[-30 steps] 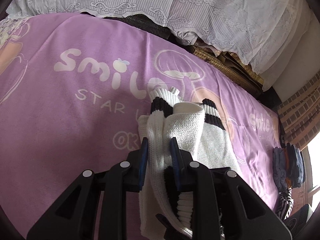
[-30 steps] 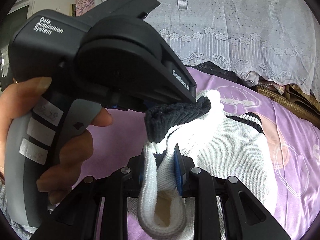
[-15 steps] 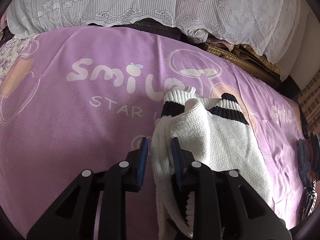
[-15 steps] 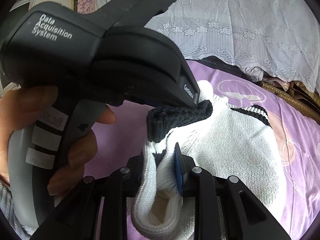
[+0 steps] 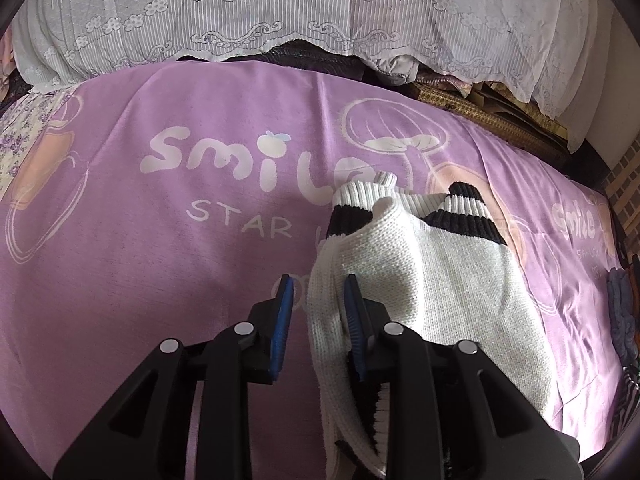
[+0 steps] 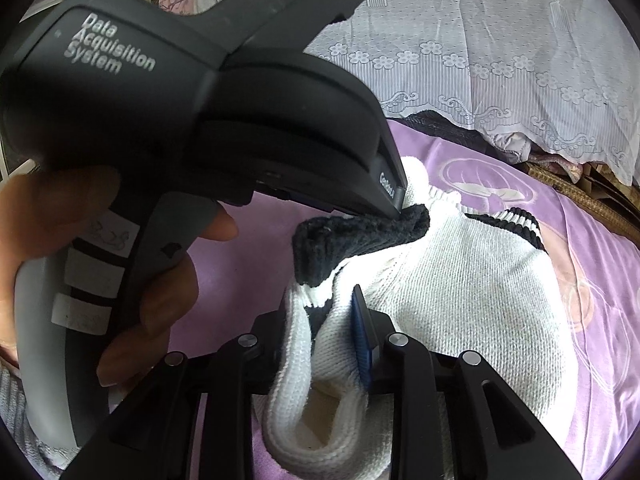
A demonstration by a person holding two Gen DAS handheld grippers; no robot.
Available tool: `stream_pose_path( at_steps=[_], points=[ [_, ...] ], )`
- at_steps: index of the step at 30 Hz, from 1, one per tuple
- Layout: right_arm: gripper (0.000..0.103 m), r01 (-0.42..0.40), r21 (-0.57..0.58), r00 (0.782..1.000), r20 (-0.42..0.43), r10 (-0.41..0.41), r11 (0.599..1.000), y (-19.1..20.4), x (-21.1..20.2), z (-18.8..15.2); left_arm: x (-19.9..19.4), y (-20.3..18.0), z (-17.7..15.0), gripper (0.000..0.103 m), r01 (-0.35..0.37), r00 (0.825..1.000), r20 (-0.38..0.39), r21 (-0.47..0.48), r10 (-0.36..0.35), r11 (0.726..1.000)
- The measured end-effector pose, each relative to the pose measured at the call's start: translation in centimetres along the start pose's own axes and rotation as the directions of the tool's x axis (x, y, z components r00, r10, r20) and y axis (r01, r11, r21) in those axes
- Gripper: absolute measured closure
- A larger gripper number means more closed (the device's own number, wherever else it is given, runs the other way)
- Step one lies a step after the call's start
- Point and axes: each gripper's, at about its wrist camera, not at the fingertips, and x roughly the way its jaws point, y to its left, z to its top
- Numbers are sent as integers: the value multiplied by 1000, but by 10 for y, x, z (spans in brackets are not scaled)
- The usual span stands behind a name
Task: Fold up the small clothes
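Note:
A white knit sweater (image 5: 432, 288) with black-striped cuffs lies bunched on the purple "smile" blanket (image 5: 160, 260). My left gripper (image 5: 318, 304) has the sweater's left edge between its blue pads. The right pad touches the knit, and a gap shows at the left pad. In the right wrist view my right gripper (image 6: 320, 320) holds a thick fold of the white sweater (image 6: 472, 304); its jaws are opening, with the cloth still filling them. The left gripper's black housing (image 6: 200, 120) hangs just above a black ribbed edge (image 6: 360, 236), held by a person's hand (image 6: 160, 300).
A white lace cover (image 5: 320, 20) drapes along the back of the blanket. Woven mats and boxes (image 5: 500, 120) sit at the back right. Dark folded clothes (image 5: 620, 312) and a striped item (image 5: 628, 396) lie at the blanket's right edge.
The left view has rolled and the sweater now lies flatter and more spread out. The left jaws have widened and the left pad has come off the knit. The right jaws have widened slightly.

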Motion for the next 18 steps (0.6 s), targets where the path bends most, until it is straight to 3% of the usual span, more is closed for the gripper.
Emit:
stream_pose_path(
  at_steps=[6, 13, 15, 18],
  points=[
    [74, -9, 9, 1000, 6, 9, 1000, -3, 1, -1, 1, 2, 1, 78, 20, 1000, -3, -10, -20, 1000],
    [78, -54, 78, 997, 54, 49, 996, -20, -7, -4, -11, 11, 6, 77, 145, 989, 19, -61, -144, 988],
    [78, -57, 93, 995, 90, 49, 994, -24, -14, -4, -22, 7, 7, 73, 183, 983, 41, -43, -181, 982],
    [78, -47, 97, 991, 131, 34, 994, -26, -29, -4, -39, -10, 7, 56, 223, 973, 57, 44, -226, 974]
  ],
)
